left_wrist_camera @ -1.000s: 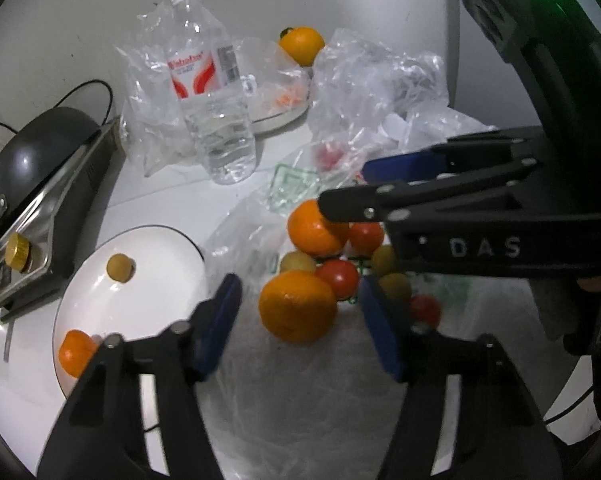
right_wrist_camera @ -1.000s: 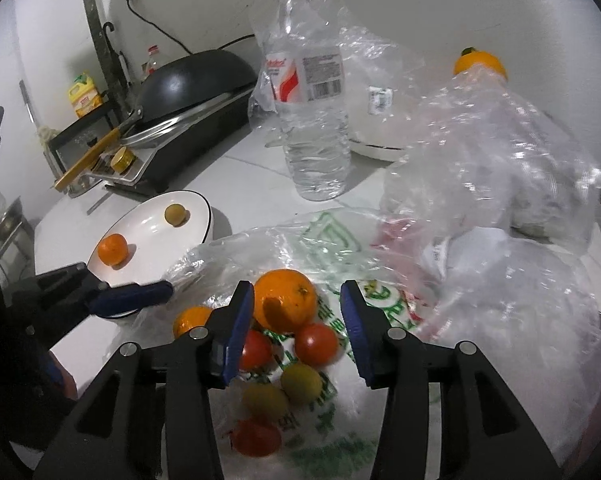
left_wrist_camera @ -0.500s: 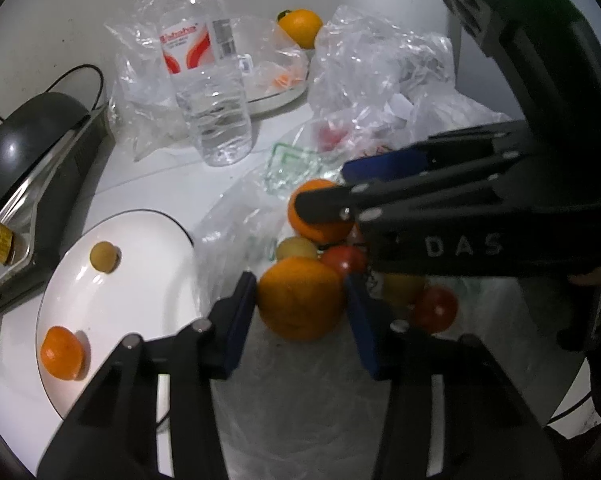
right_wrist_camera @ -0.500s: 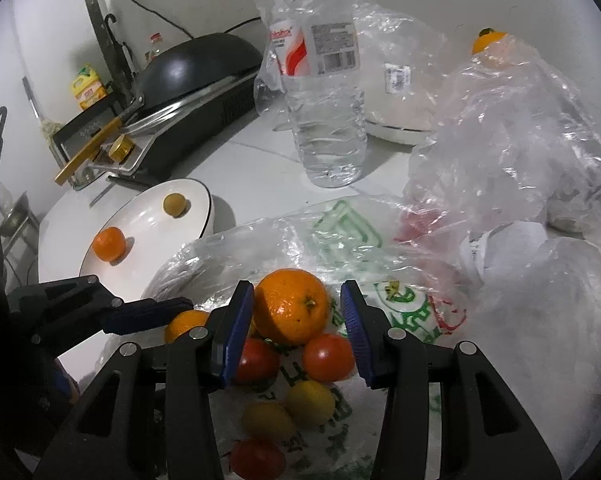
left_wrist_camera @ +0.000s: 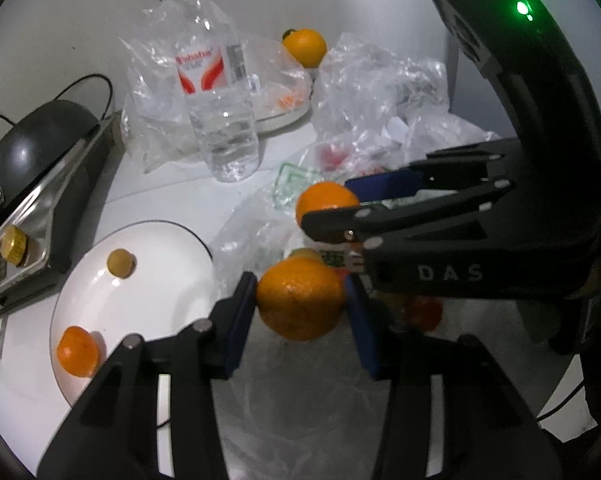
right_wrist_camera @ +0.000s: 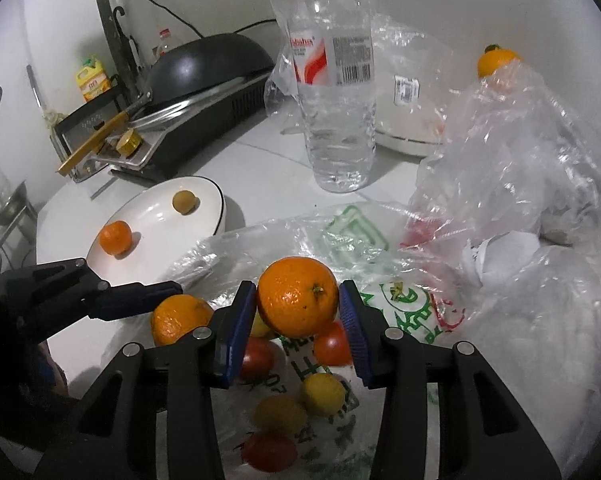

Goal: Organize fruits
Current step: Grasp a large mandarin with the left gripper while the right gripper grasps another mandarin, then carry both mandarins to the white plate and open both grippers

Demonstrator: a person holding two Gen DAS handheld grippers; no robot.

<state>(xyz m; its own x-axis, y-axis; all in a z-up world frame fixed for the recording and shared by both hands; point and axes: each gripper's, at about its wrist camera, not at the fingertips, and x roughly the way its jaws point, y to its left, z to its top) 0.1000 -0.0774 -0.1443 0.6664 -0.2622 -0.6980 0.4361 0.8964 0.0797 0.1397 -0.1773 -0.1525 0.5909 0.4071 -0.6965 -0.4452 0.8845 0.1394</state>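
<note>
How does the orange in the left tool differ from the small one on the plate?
The held orange is clearly larger; the plate orange is small. The held one sits clamped in the left tool; the small one lies free on the white plate. Both are round and orange.

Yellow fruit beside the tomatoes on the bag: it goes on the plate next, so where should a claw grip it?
Grip the yellow fruit across its widest middle, coming from above: it is round, and tomatoes crowd its far side.
</note>
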